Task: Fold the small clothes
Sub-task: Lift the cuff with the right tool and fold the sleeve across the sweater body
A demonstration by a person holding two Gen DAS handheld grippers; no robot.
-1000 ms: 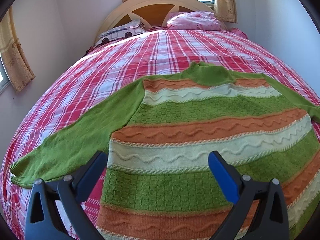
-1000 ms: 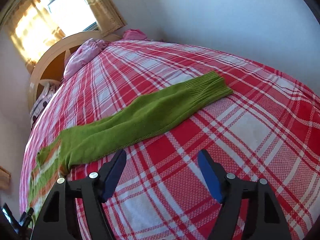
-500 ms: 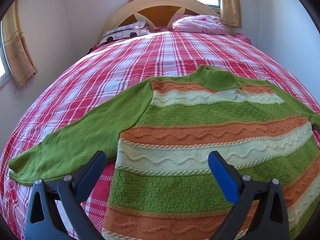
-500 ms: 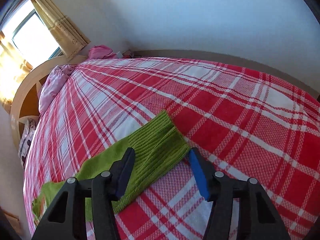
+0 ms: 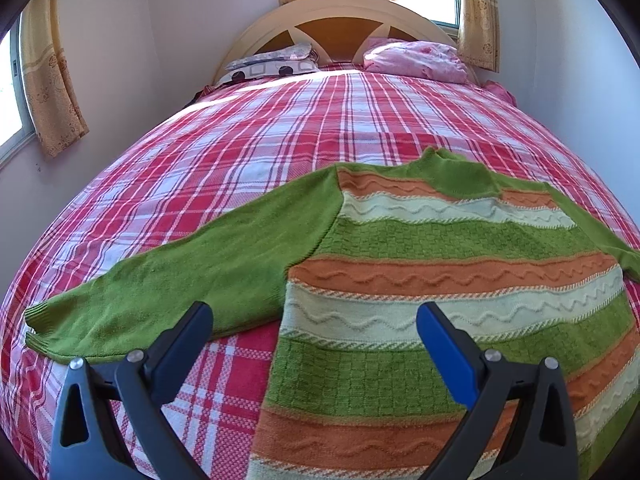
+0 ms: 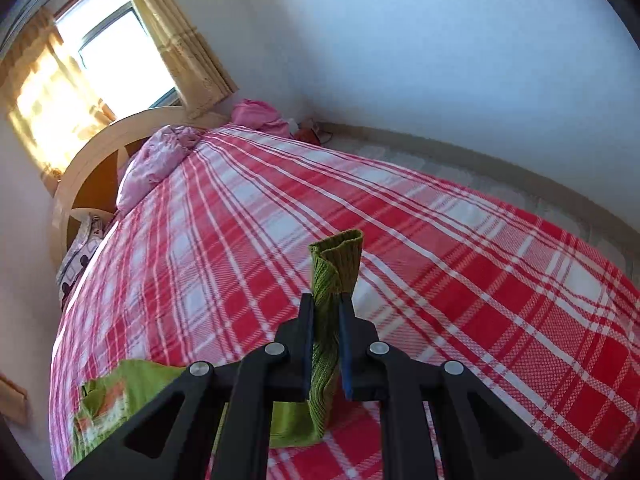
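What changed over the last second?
The right claw closed on the sweater's right cuff and lifted it off the plaid bedspread. The left claw stayed open above the sweater, whose left sleeve stayed flat.

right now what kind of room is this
Most likely a bedroom: a bed with a red plaid sheet, a curved wooden headboard with pillows against it, and curtained windows. A striped sweater lies spread on the bed.

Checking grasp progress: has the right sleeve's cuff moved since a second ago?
Yes. The cuff has been lifted off the plaid bedspread, pinched upright in the right gripper.
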